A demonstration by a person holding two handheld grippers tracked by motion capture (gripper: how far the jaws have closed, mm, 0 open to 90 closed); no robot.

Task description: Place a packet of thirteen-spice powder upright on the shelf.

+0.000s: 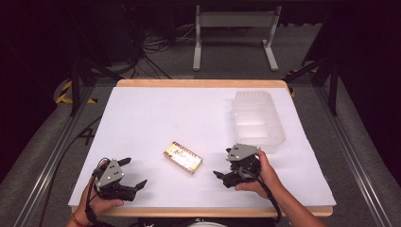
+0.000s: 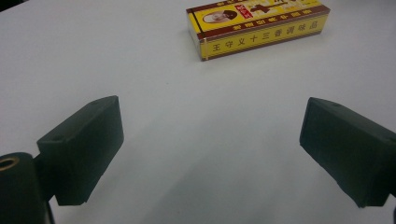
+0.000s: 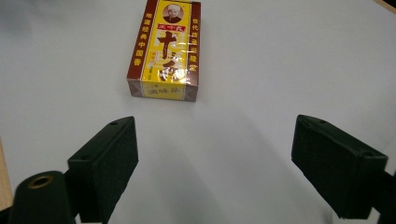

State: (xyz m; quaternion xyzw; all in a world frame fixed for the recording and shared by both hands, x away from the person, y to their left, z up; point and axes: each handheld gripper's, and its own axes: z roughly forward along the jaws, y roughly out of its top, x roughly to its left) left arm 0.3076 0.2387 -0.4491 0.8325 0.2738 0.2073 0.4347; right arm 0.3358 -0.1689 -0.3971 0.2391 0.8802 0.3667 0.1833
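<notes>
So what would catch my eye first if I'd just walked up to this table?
Probably the yellow and brown box, lying flat alone in the middle of the white table. Next, the two black grippers near the front edge, the left gripper and the right gripper, each in a hand, both open and pointing at the box without touching it. A clear plastic tub sits at the far right.

Table layout: box, bin, two grippers
Box lies on the table, mid-front; bin behind, to its right; left gripper front-left, right gripper just right of box.
</notes>
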